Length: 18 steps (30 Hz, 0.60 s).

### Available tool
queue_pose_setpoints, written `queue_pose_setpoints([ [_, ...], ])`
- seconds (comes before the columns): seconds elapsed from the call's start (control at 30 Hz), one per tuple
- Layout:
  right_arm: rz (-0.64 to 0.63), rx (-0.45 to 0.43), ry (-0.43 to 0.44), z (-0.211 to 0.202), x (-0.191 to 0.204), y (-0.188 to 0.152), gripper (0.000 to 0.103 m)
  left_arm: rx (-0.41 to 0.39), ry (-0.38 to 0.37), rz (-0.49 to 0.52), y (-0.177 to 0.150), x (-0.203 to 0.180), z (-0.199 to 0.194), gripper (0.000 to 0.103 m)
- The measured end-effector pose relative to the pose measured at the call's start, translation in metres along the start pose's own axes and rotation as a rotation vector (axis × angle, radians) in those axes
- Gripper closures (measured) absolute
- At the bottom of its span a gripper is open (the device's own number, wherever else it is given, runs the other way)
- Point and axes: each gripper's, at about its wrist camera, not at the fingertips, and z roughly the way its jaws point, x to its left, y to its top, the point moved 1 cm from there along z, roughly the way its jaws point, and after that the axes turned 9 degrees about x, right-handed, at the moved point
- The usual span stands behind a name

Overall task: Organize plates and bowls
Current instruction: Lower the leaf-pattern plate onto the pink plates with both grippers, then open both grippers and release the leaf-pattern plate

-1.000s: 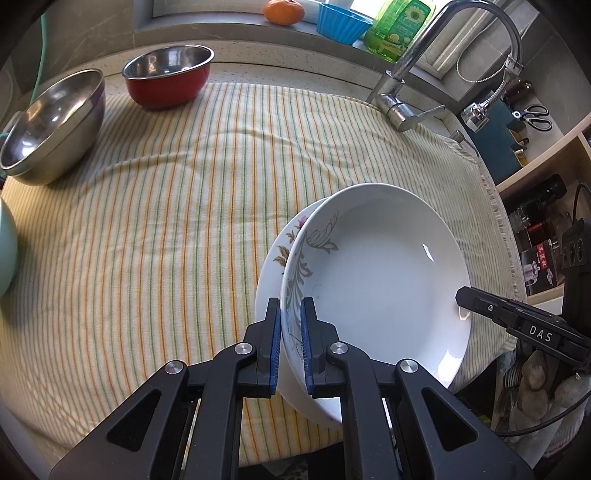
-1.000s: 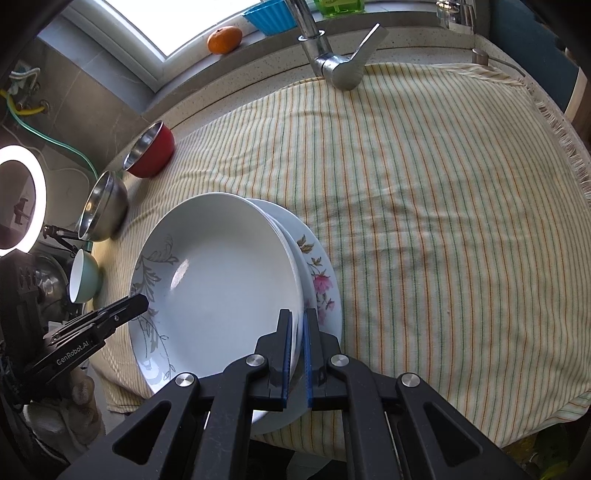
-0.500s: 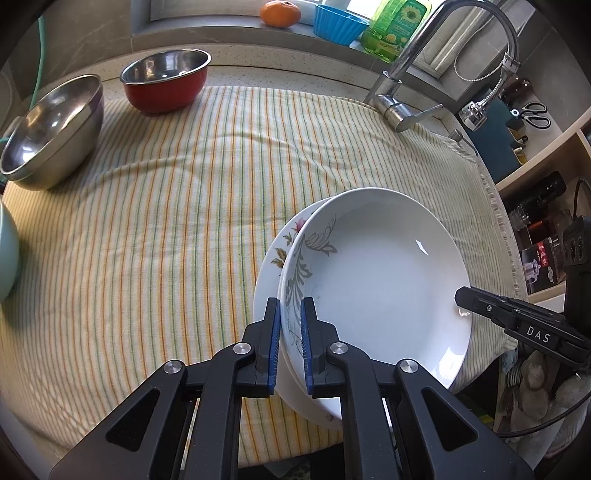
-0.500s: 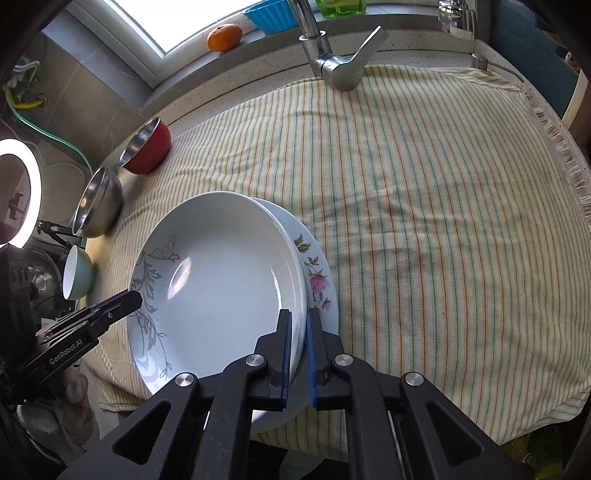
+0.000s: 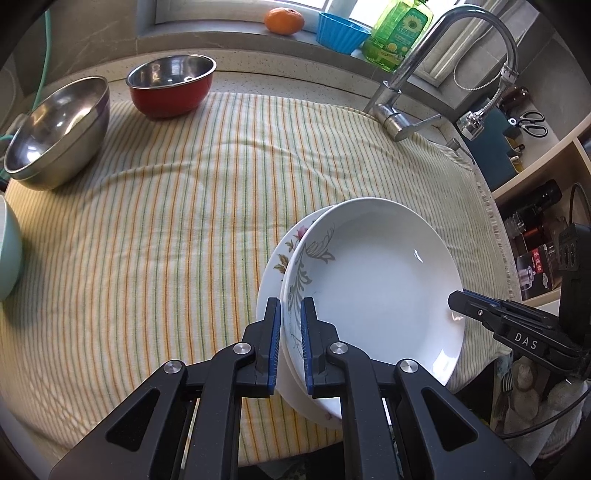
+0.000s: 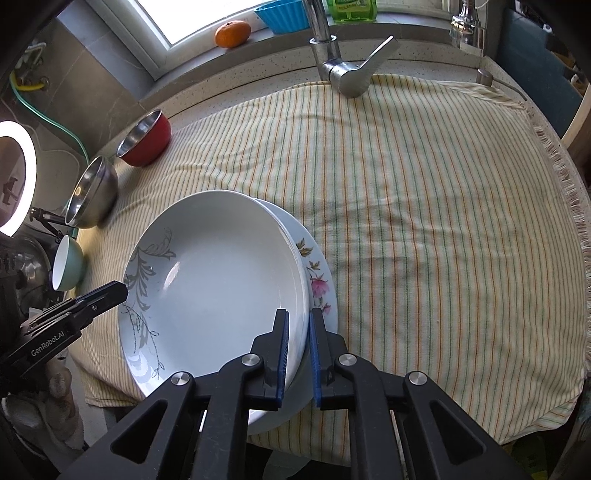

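Observation:
A white deep plate with a grey leaf pattern (image 5: 373, 280) sits on a flat plate with pink flowers (image 5: 284, 254). The stack is near the front edge of the striped cloth (image 5: 166, 221). My left gripper (image 5: 288, 325) is shut on the rims of both plates at the stack's left side. My right gripper (image 6: 297, 332) is shut on the rims at the opposite side of the deep plate (image 6: 218, 280) and the flowered plate (image 6: 319, 284). Each gripper shows in the other's view, the right (image 5: 458, 301) and the left (image 6: 118, 290).
A red bowl (image 5: 171, 85), a steel bowl (image 5: 59, 129) and a pale green bowl (image 6: 68, 267) stand along the cloth's left side. A faucet (image 5: 399, 122) rises at the back. An orange (image 5: 284, 20), a blue cup (image 5: 341, 31) and a green bottle (image 5: 400, 33) are on the sill.
Both grippers have kept their hold on the plates. The stack has shifted slightly across the cloth, and the views show a little more of the back counter.

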Motion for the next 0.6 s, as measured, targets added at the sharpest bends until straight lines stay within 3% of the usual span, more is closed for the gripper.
queue_pose_setpoints([
  [0.6, -0.031, -0.057, -0.009, -0.019, 0.025, 0.016, 0.085, -0.056, -0.014, -0.075, 0.003, 0.035, -0.024, 0.095],
])
